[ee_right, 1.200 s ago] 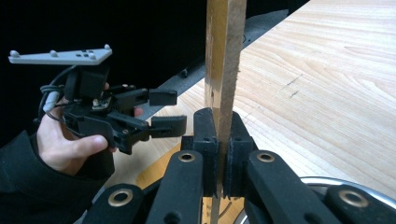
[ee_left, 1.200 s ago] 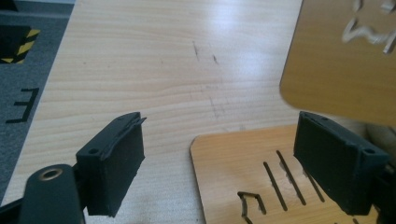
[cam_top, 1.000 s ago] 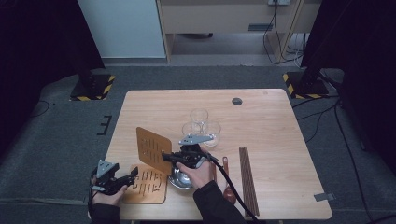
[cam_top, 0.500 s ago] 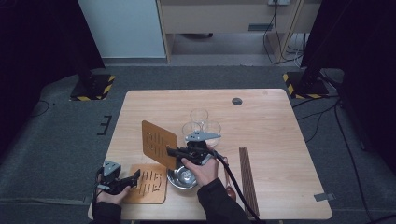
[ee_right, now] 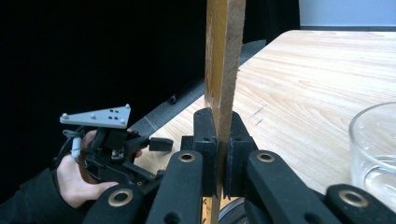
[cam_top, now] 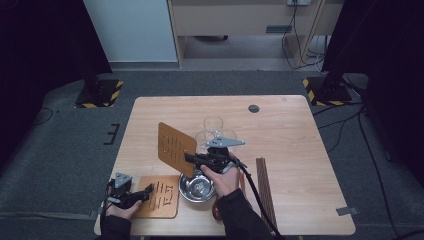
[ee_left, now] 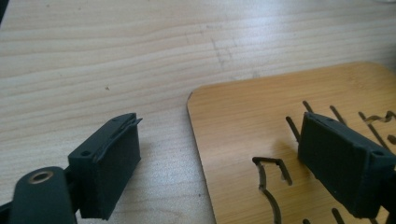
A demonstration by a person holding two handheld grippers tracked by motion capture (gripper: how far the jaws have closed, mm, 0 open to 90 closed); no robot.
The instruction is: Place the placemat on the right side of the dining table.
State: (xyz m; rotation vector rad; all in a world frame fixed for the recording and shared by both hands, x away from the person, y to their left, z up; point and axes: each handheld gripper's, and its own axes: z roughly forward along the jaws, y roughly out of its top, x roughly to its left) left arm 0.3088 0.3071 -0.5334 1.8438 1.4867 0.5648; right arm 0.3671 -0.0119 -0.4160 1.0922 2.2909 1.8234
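Note:
My right gripper (cam_top: 190, 159) is shut on the lower edge of a slotted wooden board (cam_top: 175, 147) and holds it upright above the table. In the right gripper view the board (ee_right: 224, 56) rises edge-on from between the two pads of that gripper (ee_right: 222, 135). A second slotted board (cam_top: 162, 202) lies flat at the table's front left. My left gripper (cam_top: 149, 189) hovers low at its left edge; its jaws have just been opening. In the left gripper view one jaw of this gripper (ee_left: 219, 158) stands over bare table and the other over the flat board (ee_left: 261, 121), pressing nothing.
A metal bowl (cam_top: 197, 187) sits under my right hand. Two clear glasses (cam_top: 213, 124) stand just behind it, one near the right jaw (ee_right: 373, 149). Dark sticks (cam_top: 265, 185) lie along the right. A small dark disc (cam_top: 254, 108) rests near the far edge.
The right gripper has carried the upright board a little up and away from the person. The left hand has stayed beside the flat board.

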